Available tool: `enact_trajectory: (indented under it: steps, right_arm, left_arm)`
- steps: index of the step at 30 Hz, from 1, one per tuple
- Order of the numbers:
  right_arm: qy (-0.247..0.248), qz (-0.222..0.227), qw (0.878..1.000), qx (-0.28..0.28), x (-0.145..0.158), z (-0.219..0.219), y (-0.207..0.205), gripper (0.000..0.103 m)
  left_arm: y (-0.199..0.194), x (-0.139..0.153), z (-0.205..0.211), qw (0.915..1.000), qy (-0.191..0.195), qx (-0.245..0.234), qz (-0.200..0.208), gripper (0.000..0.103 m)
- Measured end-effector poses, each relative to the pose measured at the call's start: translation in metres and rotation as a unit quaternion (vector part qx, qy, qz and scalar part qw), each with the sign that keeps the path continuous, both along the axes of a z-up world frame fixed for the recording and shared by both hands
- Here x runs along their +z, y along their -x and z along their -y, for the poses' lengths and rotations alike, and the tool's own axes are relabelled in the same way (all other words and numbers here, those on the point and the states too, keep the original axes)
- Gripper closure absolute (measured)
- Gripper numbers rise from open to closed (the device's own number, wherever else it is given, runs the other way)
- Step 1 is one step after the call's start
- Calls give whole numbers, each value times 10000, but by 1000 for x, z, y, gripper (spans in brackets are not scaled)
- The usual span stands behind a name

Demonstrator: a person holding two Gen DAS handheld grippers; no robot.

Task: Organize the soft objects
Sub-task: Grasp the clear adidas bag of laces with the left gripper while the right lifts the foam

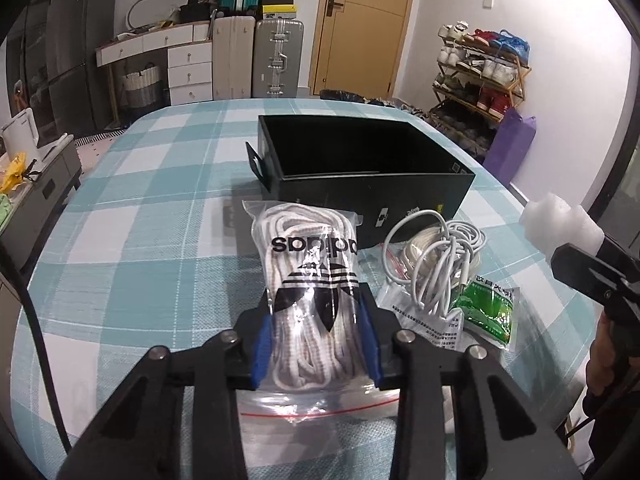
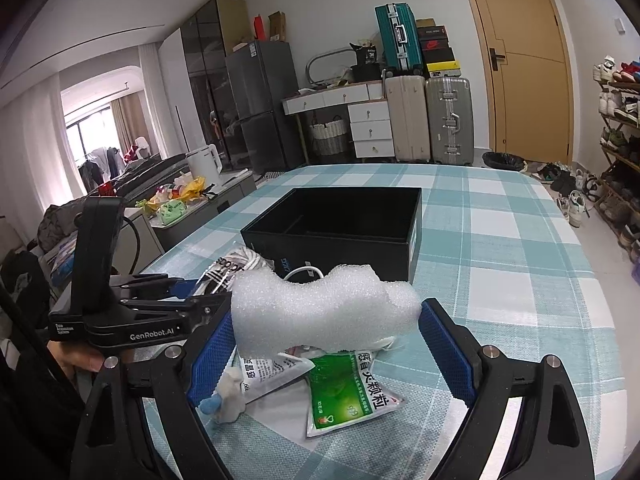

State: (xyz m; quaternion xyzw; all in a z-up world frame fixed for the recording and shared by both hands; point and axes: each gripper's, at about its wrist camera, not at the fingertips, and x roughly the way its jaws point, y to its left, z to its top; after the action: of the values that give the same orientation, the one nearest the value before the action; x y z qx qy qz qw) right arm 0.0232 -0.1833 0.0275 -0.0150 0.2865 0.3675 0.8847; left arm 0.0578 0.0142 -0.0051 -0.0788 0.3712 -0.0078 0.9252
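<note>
Both hands are loaded, so the step in hand looks like carrying the soft things to the black box and dropping them in. To do it well, I would lift each piece clear of the near wall before moving forward, let go only once it hangs over the dark opening, and take the two in turn so the tools do not crowd each other at the rim.

The left gripper has its jaws clenched on the bag of shoelaces. The blue pads press the bag from 9 and 3 o'clock at its lower half, and the printed upper half sticks out forward toward 12 o'clock, where the box stands just beyond it. The bag is floppy, so its free end will likely droop and could catch the box wall.

The right gripper is grasping the white foam piece. The foam spans the gap crosswise, touching both pads, and bulges above them. The box lies at 12 o'clock from these jaws too.

On the checked counter near the box lie a coiled white cable and a green sachet, the sachet directly under the foam.
</note>
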Motion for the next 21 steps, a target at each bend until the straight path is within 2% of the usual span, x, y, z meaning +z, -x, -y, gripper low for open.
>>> enact_trajectory:
  steps: [7,21]
  right_arm:
    - [-92,130,9999,-34,9,2,2,13]
    - [-360,420,9983,-154,54,4,-14,13]
  left_arm:
    - [8,16,-6,9996,146,5,259,69]
    - [3,56,-14,9974,168,33,706,69]
